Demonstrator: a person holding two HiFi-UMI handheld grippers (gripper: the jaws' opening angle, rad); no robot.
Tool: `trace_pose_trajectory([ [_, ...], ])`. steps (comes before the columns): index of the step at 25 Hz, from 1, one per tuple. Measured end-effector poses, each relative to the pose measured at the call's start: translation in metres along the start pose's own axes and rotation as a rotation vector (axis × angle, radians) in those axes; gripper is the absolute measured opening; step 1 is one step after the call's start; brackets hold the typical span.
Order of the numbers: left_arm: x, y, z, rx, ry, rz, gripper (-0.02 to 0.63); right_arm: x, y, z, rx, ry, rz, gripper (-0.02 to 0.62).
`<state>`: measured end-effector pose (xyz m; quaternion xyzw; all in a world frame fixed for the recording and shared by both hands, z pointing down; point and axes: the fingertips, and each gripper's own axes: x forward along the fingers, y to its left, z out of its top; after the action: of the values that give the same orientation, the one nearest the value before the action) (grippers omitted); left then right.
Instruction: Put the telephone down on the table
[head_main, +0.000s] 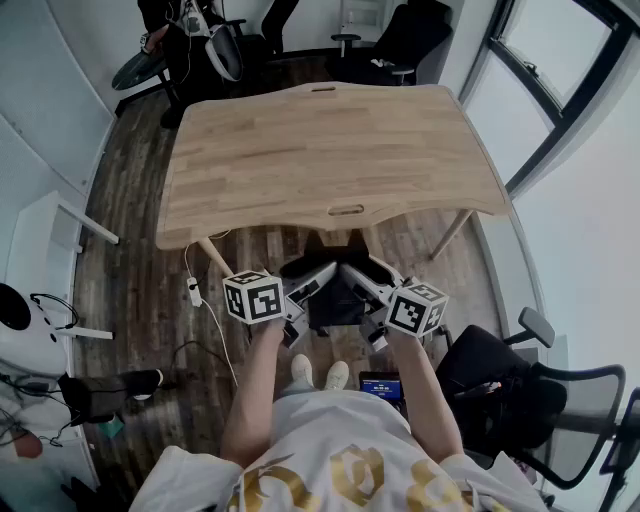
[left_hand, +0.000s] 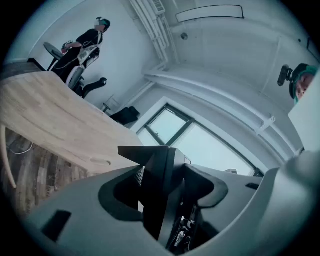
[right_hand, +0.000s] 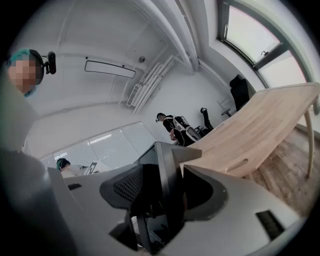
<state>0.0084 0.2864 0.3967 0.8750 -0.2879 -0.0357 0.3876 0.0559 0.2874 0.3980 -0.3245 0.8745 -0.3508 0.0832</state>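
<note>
A black telephone (head_main: 335, 298) hangs between my two grippers, in front of the near edge of the bare wooden table (head_main: 320, 150) and lower than its top. My left gripper (head_main: 312, 283) clasps it from the left and my right gripper (head_main: 362, 278) from the right. In the left gripper view the telephone's dark body (left_hand: 159, 182) fills the gap between the grey jaws, with the table (left_hand: 55, 120) beyond at the left. The right gripper view has the telephone (right_hand: 167, 182) wedged between that gripper's jaws in the same way, and the table (right_hand: 260, 125) lies at the right.
A black office chair (head_main: 520, 385) stands close on my right. A white cable with a plug (head_main: 195, 292) trails over the wood floor at the left. A person (head_main: 190, 30) and more chairs are beyond the table's far end. A white shelf (head_main: 50, 240) lines the left wall.
</note>
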Motion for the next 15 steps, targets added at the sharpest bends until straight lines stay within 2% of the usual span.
trace_pose_trajectory([
  [15,-0.001,-0.0014,0.0032,0.011,-0.006,0.016,0.241,0.0013,0.002,0.0025,-0.004,-0.006,0.023,0.23],
])
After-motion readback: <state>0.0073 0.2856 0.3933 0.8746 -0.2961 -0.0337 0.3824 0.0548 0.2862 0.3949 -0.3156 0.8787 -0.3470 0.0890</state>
